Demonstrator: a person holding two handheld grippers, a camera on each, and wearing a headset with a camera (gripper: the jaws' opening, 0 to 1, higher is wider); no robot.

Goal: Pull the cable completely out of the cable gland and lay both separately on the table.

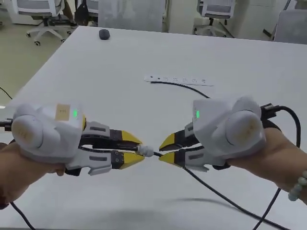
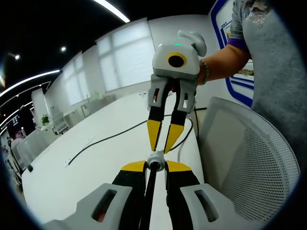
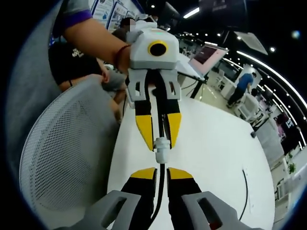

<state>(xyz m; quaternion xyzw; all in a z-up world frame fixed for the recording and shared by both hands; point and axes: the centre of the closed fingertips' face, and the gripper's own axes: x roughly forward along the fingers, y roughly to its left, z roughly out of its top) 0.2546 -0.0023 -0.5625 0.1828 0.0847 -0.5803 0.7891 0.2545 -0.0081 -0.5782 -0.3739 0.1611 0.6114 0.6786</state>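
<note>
Locate the left gripper (image 1: 140, 150) above the near edge of the table (image 1: 144, 52), clamped on the white gland (image 1: 146, 152). Note the right gripper (image 1: 162, 151) facing it tip to tip, narrowed onto the black cable (image 1: 216, 194) just beside the gland. Judge the pull as the step in hand: see the cable threaded through the gland and running on between the left jaws, so not yet free. Keep the left grip fixed; draw the right gripper straight away along the cable line until clear of the gland. Then lay both parts down apart.
</note>
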